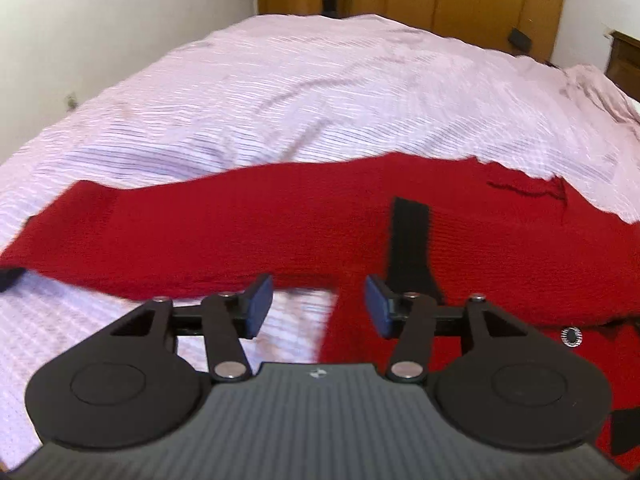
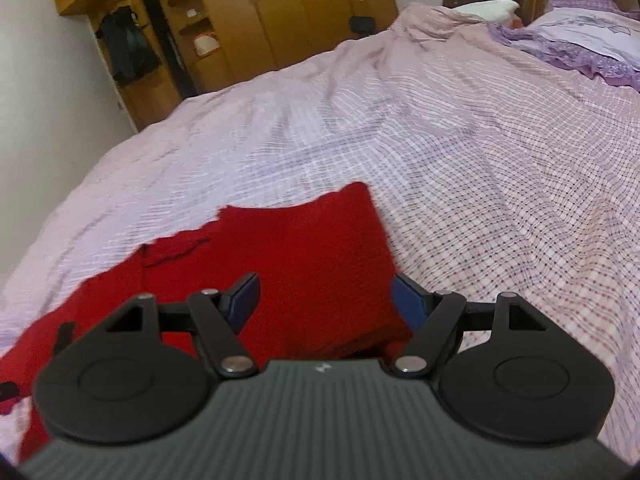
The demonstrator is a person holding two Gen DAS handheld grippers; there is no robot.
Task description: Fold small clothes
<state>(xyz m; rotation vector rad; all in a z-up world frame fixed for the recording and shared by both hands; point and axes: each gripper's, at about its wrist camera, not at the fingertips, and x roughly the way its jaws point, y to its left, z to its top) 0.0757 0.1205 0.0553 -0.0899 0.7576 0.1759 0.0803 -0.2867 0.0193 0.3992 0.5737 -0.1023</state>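
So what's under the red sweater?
The red sweater lies on the checked pink bedsheet. The sheet shows all around it, but the part underneath is covered, so anything there stays hidden.

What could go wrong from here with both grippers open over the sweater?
The left gripper straddles the red sweater's edge, so closing may pinch the bedsheet too. The black strap could get trapped in a fold. The right gripper may grab several layers.

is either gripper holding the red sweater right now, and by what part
Nothing is held. The left gripper and right gripper are both open above the red sweater.
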